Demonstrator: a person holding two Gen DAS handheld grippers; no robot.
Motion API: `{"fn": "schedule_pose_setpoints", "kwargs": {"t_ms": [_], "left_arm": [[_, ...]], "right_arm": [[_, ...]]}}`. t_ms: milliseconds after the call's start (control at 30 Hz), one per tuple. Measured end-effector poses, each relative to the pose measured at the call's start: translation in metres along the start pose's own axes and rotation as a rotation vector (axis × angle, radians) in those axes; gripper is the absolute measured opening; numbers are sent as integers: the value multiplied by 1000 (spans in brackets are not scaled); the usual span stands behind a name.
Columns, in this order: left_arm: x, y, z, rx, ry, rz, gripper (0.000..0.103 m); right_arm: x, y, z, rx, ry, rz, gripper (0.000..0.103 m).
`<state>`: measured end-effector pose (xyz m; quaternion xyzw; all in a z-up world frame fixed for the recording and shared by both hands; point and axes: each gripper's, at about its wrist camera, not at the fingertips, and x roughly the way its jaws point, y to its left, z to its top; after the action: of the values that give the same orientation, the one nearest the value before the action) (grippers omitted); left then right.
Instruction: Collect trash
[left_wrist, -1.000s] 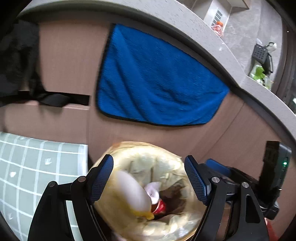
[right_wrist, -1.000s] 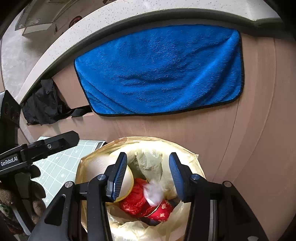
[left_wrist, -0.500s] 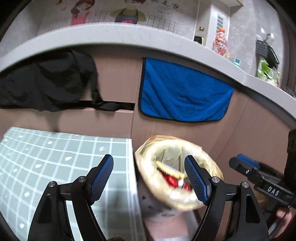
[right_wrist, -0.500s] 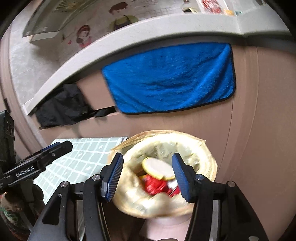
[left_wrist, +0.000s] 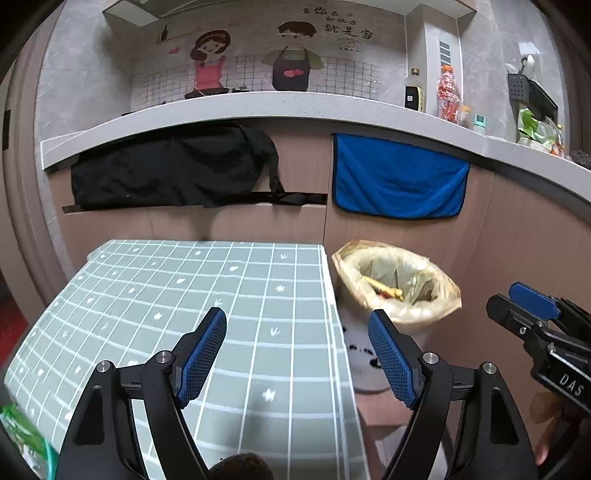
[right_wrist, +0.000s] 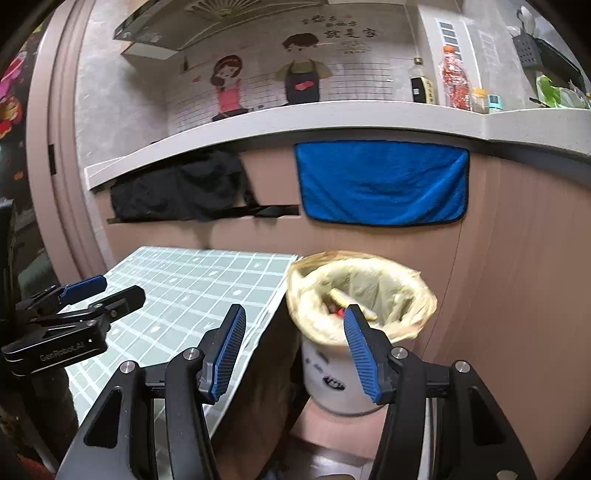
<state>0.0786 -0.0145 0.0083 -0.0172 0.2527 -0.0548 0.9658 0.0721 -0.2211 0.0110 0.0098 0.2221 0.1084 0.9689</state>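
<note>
**Both grippers empty beside the lined trash bin**

The left gripper stands wide, nothing between its blue pads, above the right edge of the checked green tablecloth. The right gripper is also empty; its jaws have just been opening and now stand moderately wide, in front of the trash bin.

The bin stands on the floor just beside the table's far right corner, against the brown cabinet front. Its yellowish bag liner folds over the rim. Inside lie a yellow piece and something red; the rest of the contents is too blurred and too shaded to name. The white bin wall carries a dark printed drawing, partly cut off by the right gripper's finger.

Readable writing: "DAS" on the right gripper's body in the left wrist view, and "GenRobot.AI" on the left gripper's body in the right wrist view. The wall sticker of two cartoon figures has Chinese characters at its upper right, too small to read surely.

A blue towel and a black cloth hang under the grey counter. Bottles stand on the counter's right part; their labels are illegible. A green-and-white object at the lower left is cut off by the frame.
</note>
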Motion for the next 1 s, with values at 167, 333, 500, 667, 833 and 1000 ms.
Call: {"fn": "schedule_pose_setpoints", "kwargs": {"t_ms": [167, 333, 500, 667, 833, 1000], "left_arm": [[-30, 0, -12, 36, -49, 30, 79], [-47, 5, -15, 31, -63, 40, 79], [-62, 11, -15, 28, -87, 69, 79], [-74, 17, -17, 12, -97, 73, 79], [-83, 21, -19, 0, -108, 71, 79], [-88, 23, -19, -7, -115, 63, 79]], "right_arm": [[-20, 25, -15, -37, -20, -6, 53], [-36, 37, -23, -35, -41, -13, 53], [-45, 38, -24, -9, -38, -23, 53], [-51, 46, -28, -20, -29, -22, 53], [-58, 55, -31, -38, -38, -37, 53], [-66, 60, -27, -57, -60, -48, 53]]}}
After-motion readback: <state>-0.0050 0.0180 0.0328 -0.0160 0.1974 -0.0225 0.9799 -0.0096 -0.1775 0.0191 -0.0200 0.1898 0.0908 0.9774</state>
